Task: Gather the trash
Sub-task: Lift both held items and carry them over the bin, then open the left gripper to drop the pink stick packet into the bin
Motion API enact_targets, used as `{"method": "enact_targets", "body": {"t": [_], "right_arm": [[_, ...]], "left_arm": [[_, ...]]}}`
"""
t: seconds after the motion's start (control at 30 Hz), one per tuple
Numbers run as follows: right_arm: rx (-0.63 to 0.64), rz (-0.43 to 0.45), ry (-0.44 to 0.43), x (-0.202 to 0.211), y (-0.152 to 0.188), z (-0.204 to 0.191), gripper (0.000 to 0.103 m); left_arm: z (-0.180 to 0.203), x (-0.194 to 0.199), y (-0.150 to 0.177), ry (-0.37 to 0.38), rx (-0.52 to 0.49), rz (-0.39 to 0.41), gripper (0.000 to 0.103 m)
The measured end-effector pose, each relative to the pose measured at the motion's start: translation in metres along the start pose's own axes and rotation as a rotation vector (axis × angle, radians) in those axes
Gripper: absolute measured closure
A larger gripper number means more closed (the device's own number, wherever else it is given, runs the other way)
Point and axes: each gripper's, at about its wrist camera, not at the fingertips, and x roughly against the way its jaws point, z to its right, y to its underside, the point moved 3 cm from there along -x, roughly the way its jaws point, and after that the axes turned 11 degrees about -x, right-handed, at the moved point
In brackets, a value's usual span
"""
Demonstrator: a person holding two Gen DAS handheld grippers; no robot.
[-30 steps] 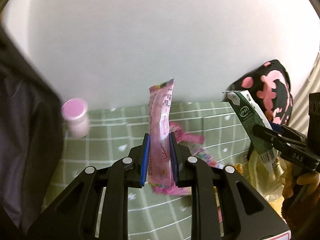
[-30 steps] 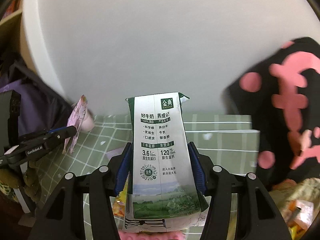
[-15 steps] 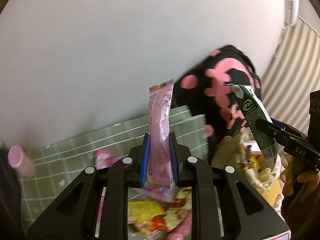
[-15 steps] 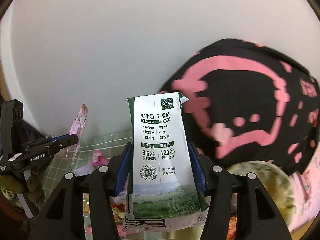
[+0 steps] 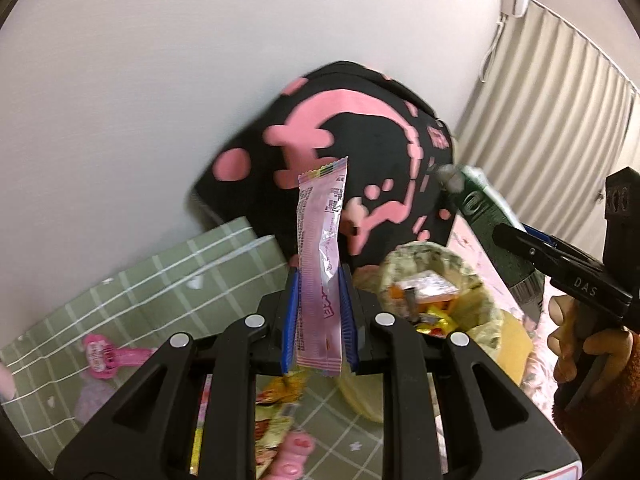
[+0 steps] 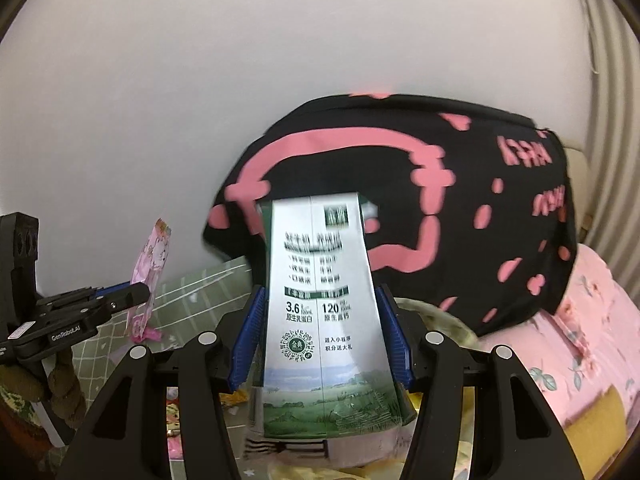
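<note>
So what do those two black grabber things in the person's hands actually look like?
Both are matte black plastic. The left gripper and right gripper each have two angular fingers lined with ribbed blue pads and dotted with silver screws. White lettering marks their sides. The hand on the right one emerges from a fuzzy brown sleeve.
</note>
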Motion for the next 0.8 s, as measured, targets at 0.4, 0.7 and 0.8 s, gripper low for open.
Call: {"method": "enact_targets", "body": {"t": [0.4, 0.7, 0.8], "right_arm": [[-0.101, 0.036, 0.108, 0.025, 0.005, 0.066, 0.054], [-0.158, 0.034, 0.151, 0.033, 0.011, 0.106, 0.054], [-0.16, 0.029, 0.149, 0.036, 0.012, 0.115, 0.054]], "left_arm": [[0.071, -0.057, -0.009, 0.178, -0.069, -0.086, 0.085], [0.124, -0.126, 0.0, 0.28, -0.114, -0.195, 0.059], [0.13, -0.135, 0.003, 0.276, -0.117, -0.206, 0.057]]}}
